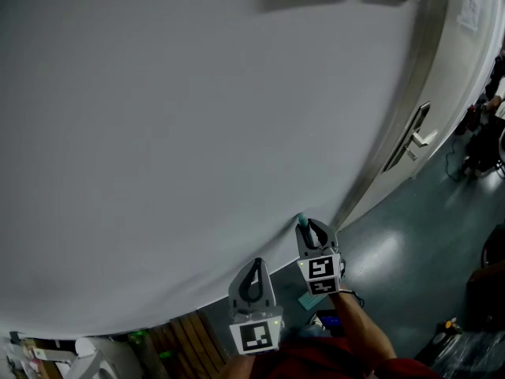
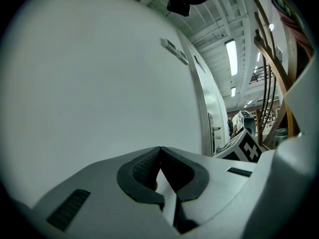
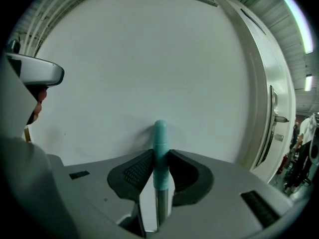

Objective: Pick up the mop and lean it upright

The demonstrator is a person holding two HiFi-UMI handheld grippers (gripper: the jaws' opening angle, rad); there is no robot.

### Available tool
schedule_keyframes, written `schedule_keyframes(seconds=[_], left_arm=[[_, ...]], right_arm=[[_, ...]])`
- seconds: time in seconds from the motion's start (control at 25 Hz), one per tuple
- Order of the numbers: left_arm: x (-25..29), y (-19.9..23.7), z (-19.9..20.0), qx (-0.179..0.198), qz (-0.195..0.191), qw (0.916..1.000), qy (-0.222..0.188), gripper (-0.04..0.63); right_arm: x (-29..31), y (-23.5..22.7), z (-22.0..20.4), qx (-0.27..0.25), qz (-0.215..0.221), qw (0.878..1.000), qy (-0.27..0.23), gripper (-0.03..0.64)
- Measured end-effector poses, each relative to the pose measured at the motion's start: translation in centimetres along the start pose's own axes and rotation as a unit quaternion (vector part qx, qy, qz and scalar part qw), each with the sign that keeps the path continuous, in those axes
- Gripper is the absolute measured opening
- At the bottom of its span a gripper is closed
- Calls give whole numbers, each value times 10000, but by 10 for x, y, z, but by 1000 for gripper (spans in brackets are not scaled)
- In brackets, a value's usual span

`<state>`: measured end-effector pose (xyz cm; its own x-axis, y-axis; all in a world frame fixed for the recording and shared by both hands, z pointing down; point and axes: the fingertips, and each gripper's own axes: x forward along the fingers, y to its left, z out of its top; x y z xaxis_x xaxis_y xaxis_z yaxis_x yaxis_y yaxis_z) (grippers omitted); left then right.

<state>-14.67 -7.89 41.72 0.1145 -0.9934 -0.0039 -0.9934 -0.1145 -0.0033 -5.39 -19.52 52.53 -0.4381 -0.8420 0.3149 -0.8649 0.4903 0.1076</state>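
Entry: right gripper (image 3: 160, 158), pads clamped on the teal-capped silver metal mop handle (image 3: 160, 133), tip just past the jaws, close to the plain white wall (image 3: 149, 59). Risk, I judge: released off-plumb, it slides sideways along the wall. Pose: this gripper points slightly down; left gripper (image 2: 160, 153) alongside, level, jaws together, empty.

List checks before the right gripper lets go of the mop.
1. Grip of right gripper on mop handle: ok, pads clamp its teal end.
2. Handle upright: ok, stands vertical in the right gripper view.
3. Handle top resting on wall: cannot tell, close but contact unclear.
4. Seating of mop head on floor: cannot tell, not clearly in view.
5. Clearance of left gripper from handle: ok, shut and empty.
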Motion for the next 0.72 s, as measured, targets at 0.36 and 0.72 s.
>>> schedule_keyframes(seconds=[0.36, 0.72], left_arm=[[5, 1, 1, -15, 11, 10000, -13, 14], [1, -2, 2, -8, -9, 10000, -17, 14]], right_arm=[[1, -1, 0, -81, 20, 10000, -14, 109], [-9, 2, 0, -142, 26, 9999, -54, 109]])
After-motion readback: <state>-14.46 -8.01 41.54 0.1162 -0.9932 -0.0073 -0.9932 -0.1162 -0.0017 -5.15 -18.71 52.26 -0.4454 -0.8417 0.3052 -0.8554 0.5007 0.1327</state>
